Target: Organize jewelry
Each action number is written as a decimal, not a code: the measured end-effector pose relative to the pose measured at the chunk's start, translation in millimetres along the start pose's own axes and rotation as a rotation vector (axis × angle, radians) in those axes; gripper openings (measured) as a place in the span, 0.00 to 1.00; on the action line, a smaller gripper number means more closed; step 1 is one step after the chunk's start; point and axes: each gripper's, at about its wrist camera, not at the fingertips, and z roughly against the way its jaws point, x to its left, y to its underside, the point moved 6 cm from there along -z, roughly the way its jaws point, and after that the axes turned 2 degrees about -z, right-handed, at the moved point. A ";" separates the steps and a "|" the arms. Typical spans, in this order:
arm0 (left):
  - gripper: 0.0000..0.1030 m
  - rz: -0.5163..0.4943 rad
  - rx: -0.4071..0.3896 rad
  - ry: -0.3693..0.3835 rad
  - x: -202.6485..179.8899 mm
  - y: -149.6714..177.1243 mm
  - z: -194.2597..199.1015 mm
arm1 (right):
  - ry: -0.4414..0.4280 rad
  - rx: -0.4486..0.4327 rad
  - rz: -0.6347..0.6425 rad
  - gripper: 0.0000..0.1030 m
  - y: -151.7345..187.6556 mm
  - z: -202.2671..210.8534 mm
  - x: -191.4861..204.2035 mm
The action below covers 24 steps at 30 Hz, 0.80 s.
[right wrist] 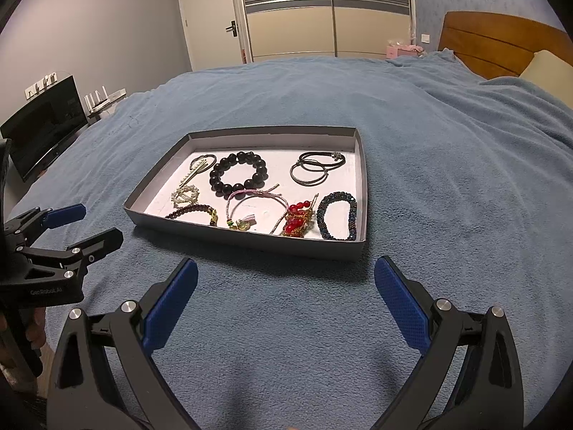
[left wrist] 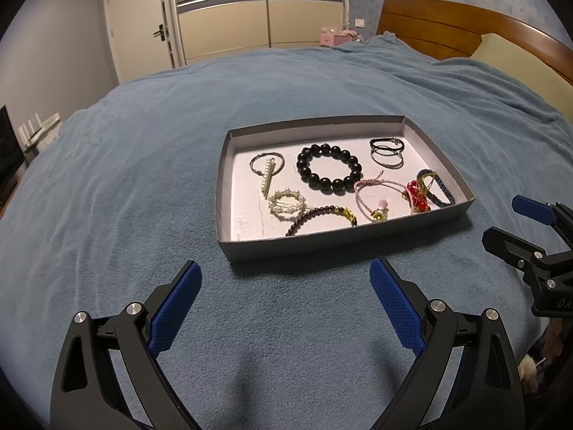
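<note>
Left tool (left wrist: 284,279) is spread wide and empty, held low over the bed (left wrist: 143,179) just short of the tray's (left wrist: 322,247) near wall. Right tool (right wrist: 286,276) is likewise released and empty, level with it at the other side. Both appear staged for a reach, neither committed to a piece.

The jewelry lies inside the tray, mostly apart: black bracelet (left wrist: 328,172) at centre, hair ties (left wrist: 386,151) at the far corner, red beads (right wrist: 298,220) touching the pink cord (right wrist: 256,200). The shallow walls likely serve to contain loose pieces on soft bedding.

Bracelets (left wrist: 328,173) and hair ties (left wrist: 386,152) lie flat inside shallow grey tray (left wrist: 322,243).
</note>
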 end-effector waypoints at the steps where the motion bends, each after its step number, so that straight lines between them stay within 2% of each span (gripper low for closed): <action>1: 0.92 0.001 0.000 0.002 0.0 0.0 0.0 | 0.000 -0.001 0.000 0.95 0.0 0.2 0.0; 24: 0.92 0.003 -0.002 0.000 1.7 1.2 -1.0 | 0.003 0.002 0.000 0.95 2.1 -1.7 -3.2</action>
